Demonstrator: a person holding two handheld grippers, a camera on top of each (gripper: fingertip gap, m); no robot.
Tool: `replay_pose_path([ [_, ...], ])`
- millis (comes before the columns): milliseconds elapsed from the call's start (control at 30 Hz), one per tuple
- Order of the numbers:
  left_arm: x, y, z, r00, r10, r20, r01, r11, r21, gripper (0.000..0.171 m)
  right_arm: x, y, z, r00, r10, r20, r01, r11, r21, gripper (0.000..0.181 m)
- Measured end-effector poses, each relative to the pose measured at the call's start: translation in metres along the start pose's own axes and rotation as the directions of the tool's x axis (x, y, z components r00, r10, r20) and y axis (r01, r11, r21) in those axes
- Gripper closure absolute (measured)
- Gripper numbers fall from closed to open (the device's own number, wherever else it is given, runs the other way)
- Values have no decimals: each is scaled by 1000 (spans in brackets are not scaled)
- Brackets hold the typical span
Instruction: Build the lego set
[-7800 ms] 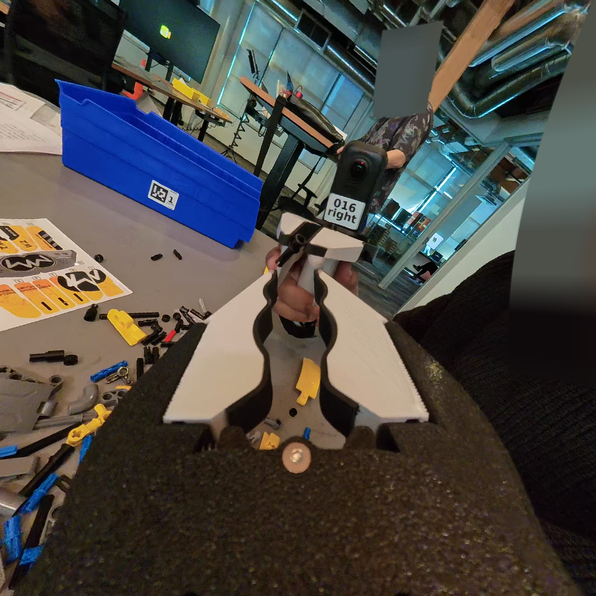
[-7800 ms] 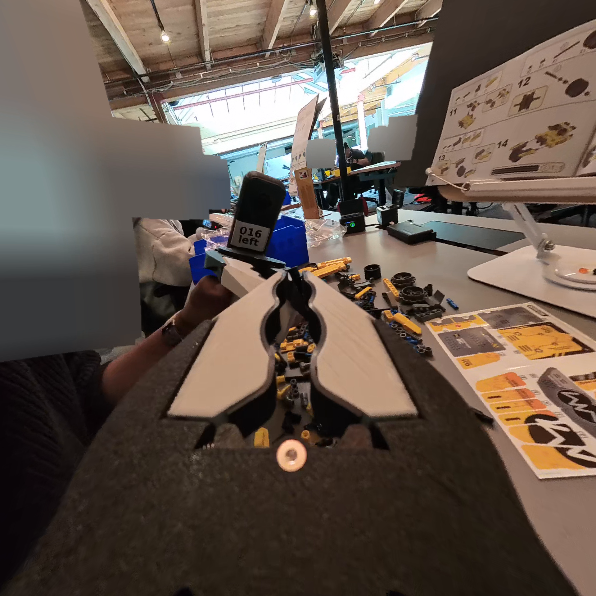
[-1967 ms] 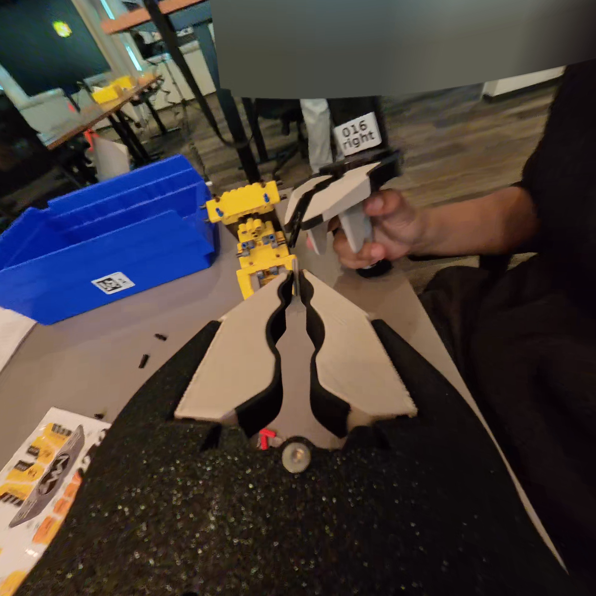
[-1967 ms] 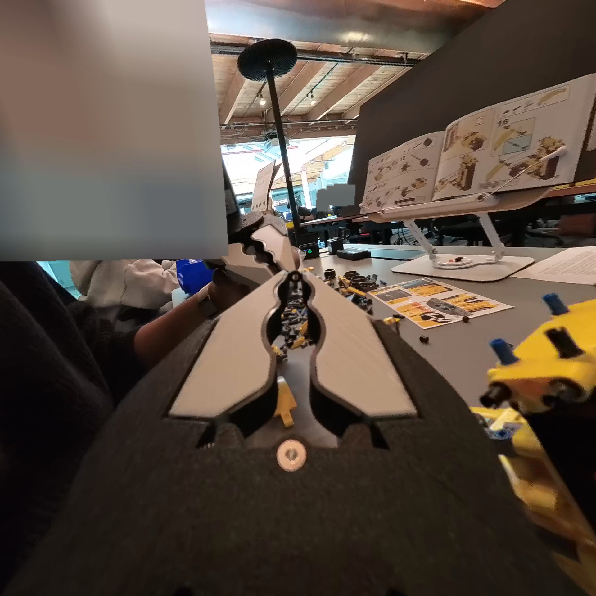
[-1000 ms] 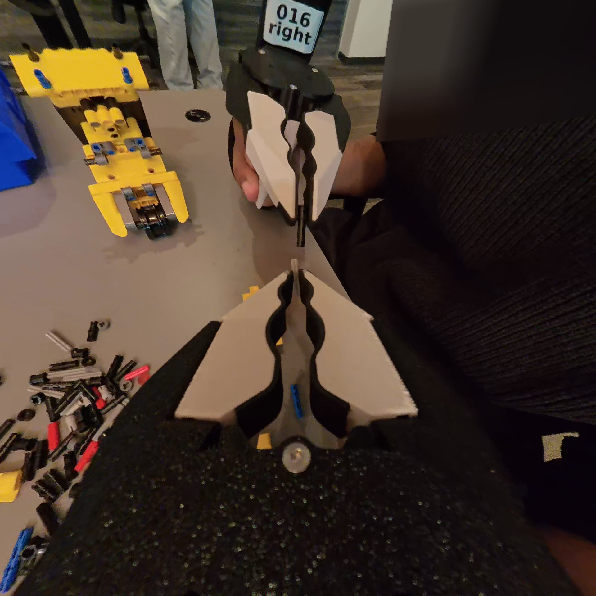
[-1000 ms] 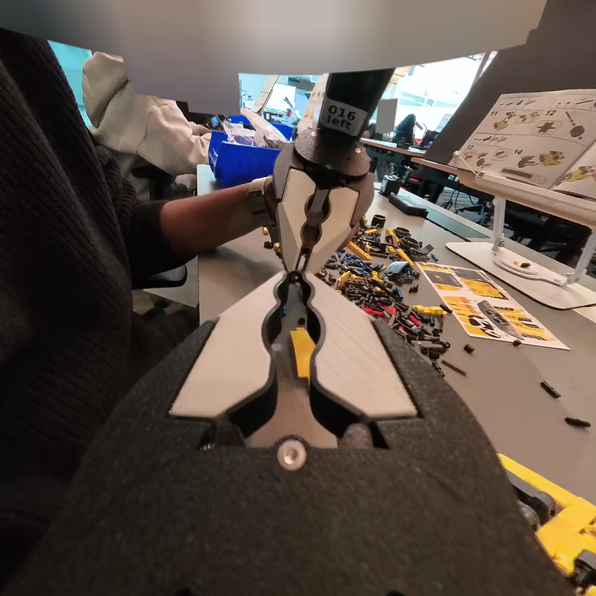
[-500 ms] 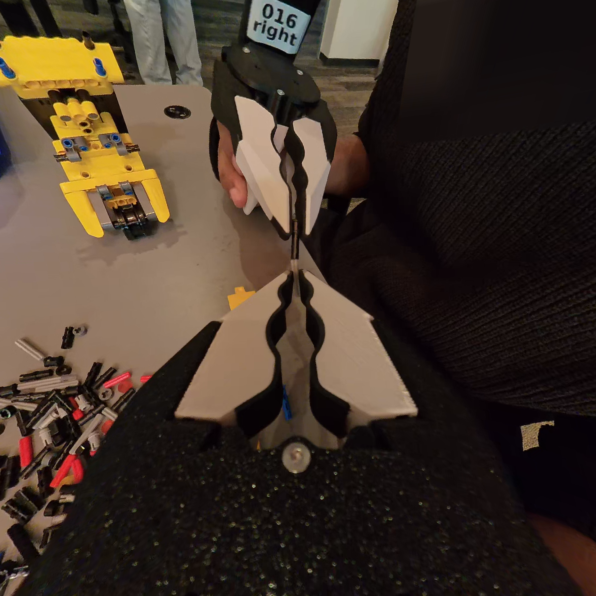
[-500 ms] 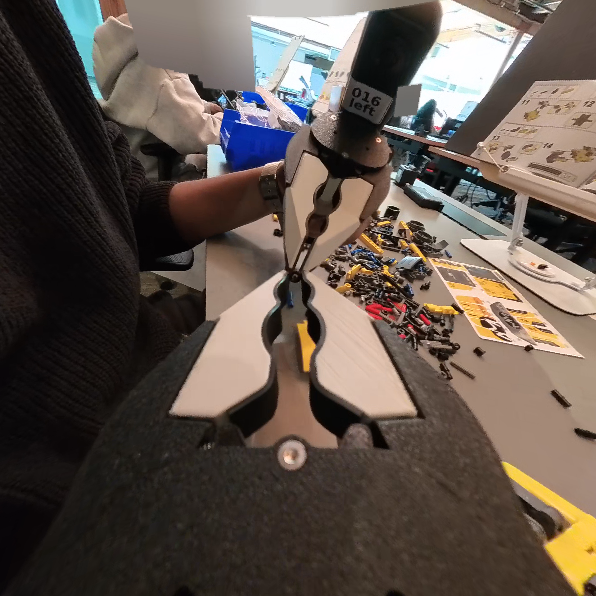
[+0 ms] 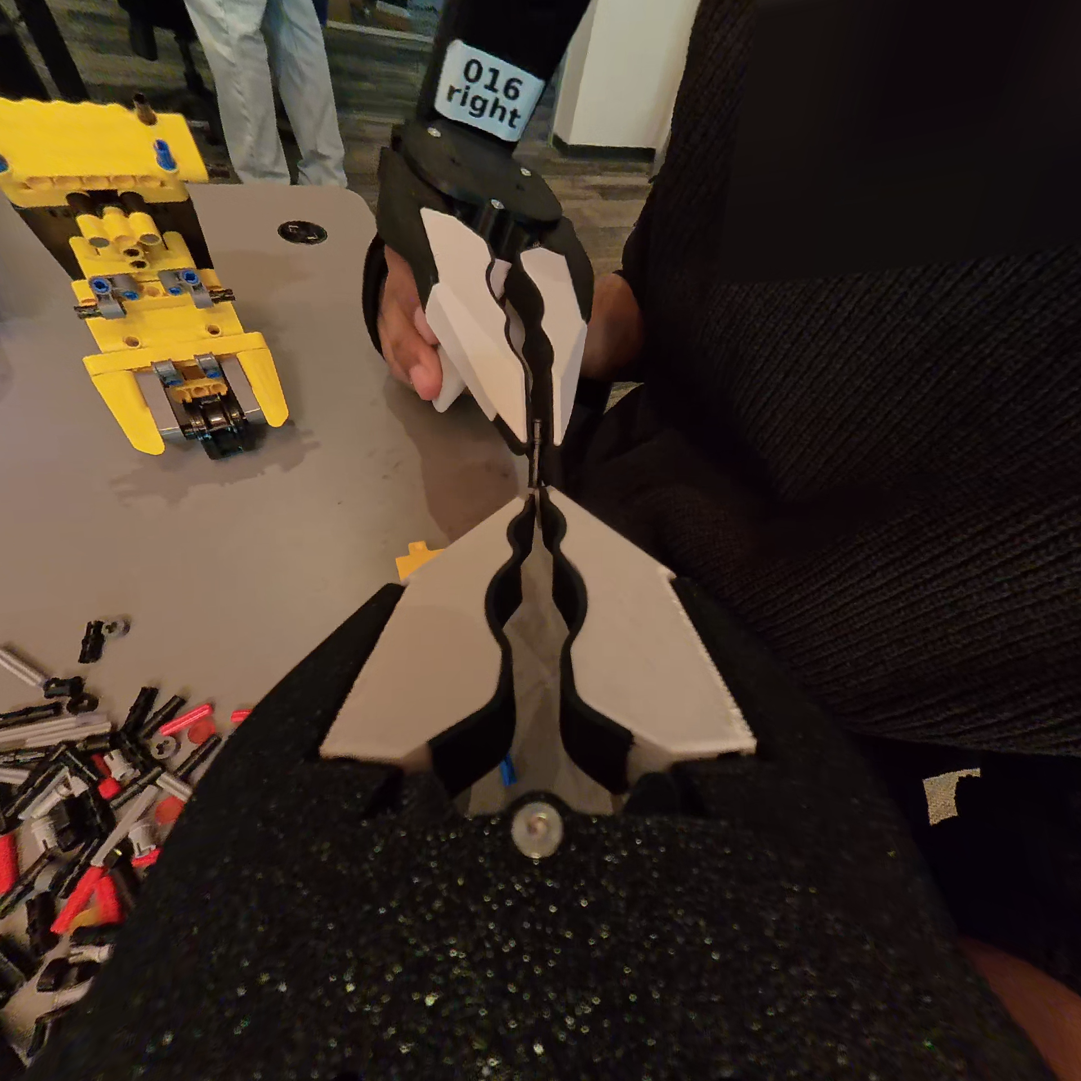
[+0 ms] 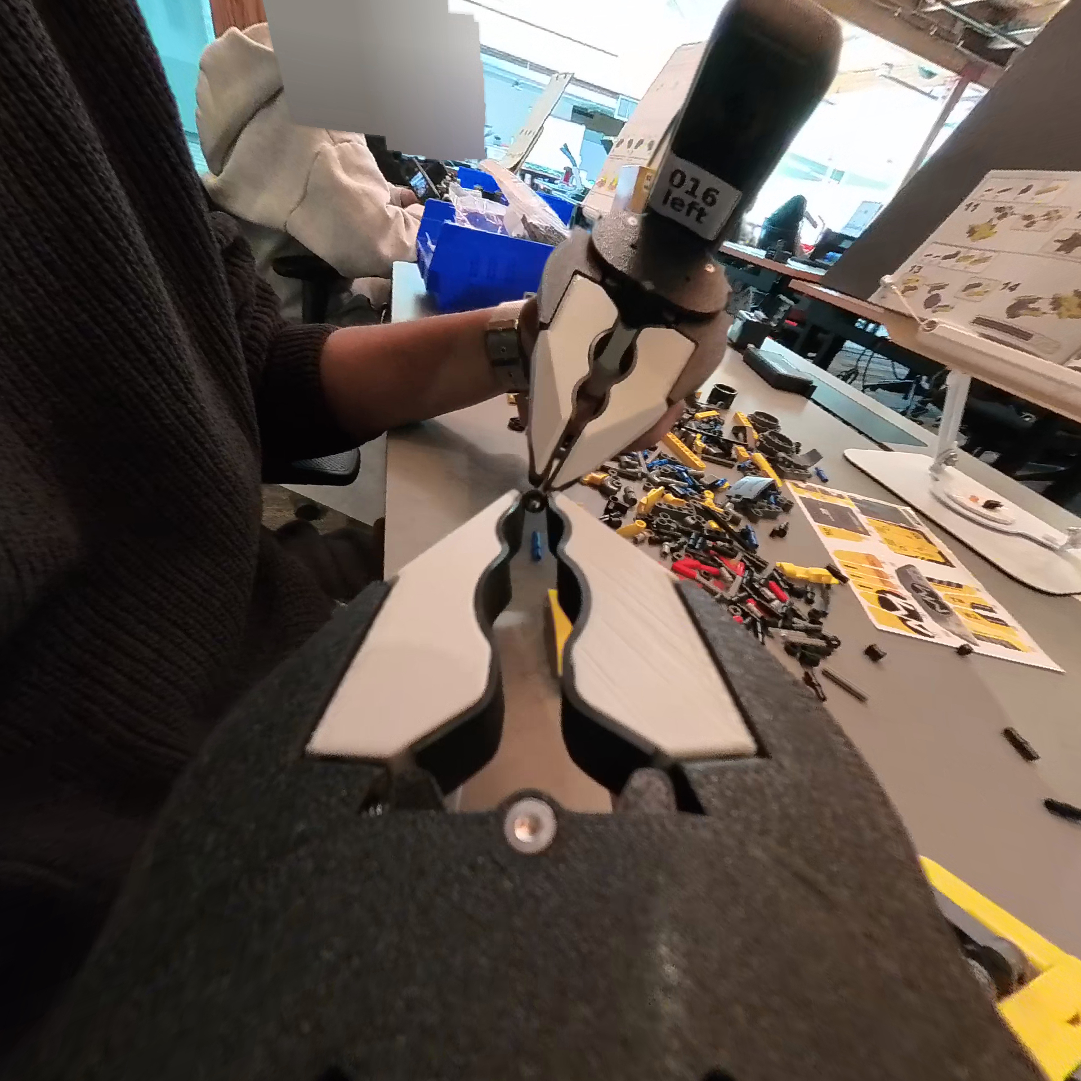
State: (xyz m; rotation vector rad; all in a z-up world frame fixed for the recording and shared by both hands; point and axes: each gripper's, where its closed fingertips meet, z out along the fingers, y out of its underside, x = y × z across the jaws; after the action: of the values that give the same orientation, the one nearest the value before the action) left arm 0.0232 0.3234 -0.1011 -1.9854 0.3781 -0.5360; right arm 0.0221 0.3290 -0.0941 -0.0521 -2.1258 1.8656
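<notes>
I hold my two grippers tip to tip above the near edge of the grey table. My right gripper is closed on a thin black pin that sticks out past its fingertips. My left gripper is closed too, its tips pinched around a small piece at the pin's end; in the right wrist view that piece shows as a little black ring between my right gripper's tips, with my left gripper coming down onto it from above. What exactly my left gripper pinches I cannot tell.

Below the tips a small yellow piece lies on the table. Farther left stands a partly built yellow model with black wheels at its front. A heap of loose parts in black, grey, red, blue and yellow spreads beside a printed sticker sheet. Behind that are an instruction booklet on a white stand and a blue bin.
</notes>
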Motion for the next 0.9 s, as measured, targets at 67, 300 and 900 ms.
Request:
replay_pose_path([
  [67, -1, 0, -1, 1000, 0, 5, 0, 1000, 2, 171, 1, 0, 0, 1000, 0, -7, 0, 1000, -1, 176],
  [300, -6, 2, 1, 999, 2, 36, -2, 1000, -10, 171, 5, -1, -1, 999, 12, -30, -12, 1000, 5, 176],
  [900, 8, 50, -32, 851, -141, 505, 147, 989, 29, 157, 31, -20, -24, 983, 111, -148, -83, 980, 183, 176],
])
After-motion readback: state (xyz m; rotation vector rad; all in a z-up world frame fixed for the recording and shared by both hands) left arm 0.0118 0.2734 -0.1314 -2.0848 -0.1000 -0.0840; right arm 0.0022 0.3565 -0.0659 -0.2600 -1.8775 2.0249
